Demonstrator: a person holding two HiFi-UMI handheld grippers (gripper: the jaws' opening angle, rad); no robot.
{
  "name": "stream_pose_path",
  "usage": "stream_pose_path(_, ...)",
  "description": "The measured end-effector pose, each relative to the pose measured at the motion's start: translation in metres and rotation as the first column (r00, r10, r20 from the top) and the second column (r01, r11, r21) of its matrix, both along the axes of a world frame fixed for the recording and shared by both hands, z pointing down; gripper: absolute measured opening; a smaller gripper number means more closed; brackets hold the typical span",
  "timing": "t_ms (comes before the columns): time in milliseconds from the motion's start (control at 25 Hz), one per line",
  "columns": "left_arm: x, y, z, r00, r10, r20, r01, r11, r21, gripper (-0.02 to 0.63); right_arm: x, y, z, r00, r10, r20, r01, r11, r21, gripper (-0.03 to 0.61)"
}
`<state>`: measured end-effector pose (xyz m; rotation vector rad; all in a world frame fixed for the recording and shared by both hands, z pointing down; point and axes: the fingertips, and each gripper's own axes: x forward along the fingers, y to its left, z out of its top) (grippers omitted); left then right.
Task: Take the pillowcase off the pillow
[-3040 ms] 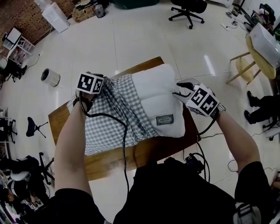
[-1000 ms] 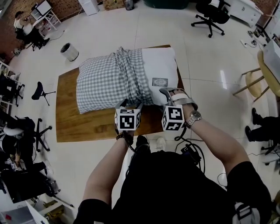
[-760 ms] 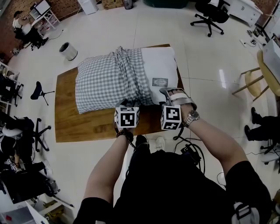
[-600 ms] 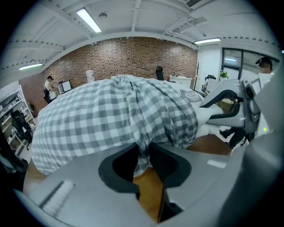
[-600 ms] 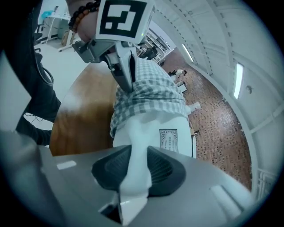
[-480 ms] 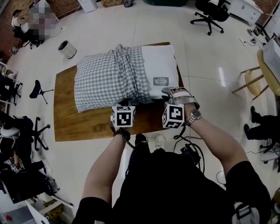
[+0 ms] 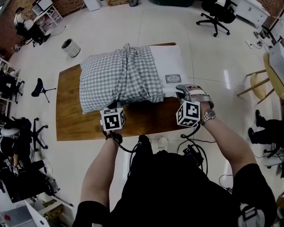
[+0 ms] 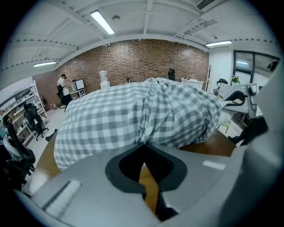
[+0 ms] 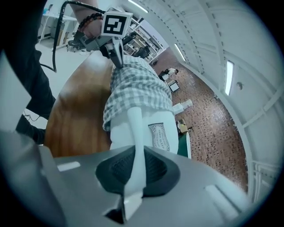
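Note:
A white pillow (image 7: 171,66) with a label lies on the wooden table (image 7: 71,115). A grey-and-white checked pillowcase (image 7: 120,80) covers its left part and is bunched at the middle. My left gripper (image 7: 115,106) is at the pillowcase's near edge. In the left gripper view it (image 8: 143,144) is shut, with a fold of the checked pillowcase (image 8: 133,115) pinched at its tips. My right gripper (image 7: 179,90) is at the pillow's bare near right corner. Its jaws are closing, and the pillow's white edge (image 9: 135,128) runs between its pads (image 9: 134,150).
A round bin (image 7: 70,47) stands on the floor beyond the table's far left corner. Office chairs (image 7: 216,13) stand at the back and a wooden chair (image 7: 257,84) at the right. A black cable (image 7: 128,148) hangs from my left gripper.
The grippers have drawn apart along the pillow's near side, the left one going left and the right one going right and forward. Three seconds ago they were at the pillow's two ends.

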<state>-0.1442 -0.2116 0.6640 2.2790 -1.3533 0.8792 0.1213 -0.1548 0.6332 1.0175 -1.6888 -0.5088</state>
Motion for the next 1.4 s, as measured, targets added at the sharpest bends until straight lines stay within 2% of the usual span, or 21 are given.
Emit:
stream_pose_path(480, -0.062, -0.033, -0.009, 0.987, -0.157, -0.043, 0.157, 0.987, -0.019, 0.006, 0.032, -0.012, -0.007, 1.000, 0.021, 0.012, -0.022, 1.000, 0.012, 0.018)
stream_pose_path(840, -0.098, -0.046, -0.008, 0.959, -0.271, -0.087, 0.267, 0.962, -0.058, 0.006, 0.055, -0.012, -0.004, 0.999, 0.041, 0.035, -0.041, 0.999, 0.012, 0.017)
stream_pose_path(1160, -0.120, -0.055, -0.011, 0.956, -0.284, -0.073, 0.281, 0.958, -0.051, 0.006, 0.058, -0.009, -0.005, 0.995, 0.057, 0.076, -0.056, 0.998, -0.005, 0.017)
stream_pose_path(1400, -0.118, -0.049, -0.009, 0.955, -0.284, -0.085, 0.279, 0.958, -0.061, 0.008, 0.057, -0.003, -0.001, 0.993, 0.066, 0.101, -0.063, 0.997, -0.034, 0.018)
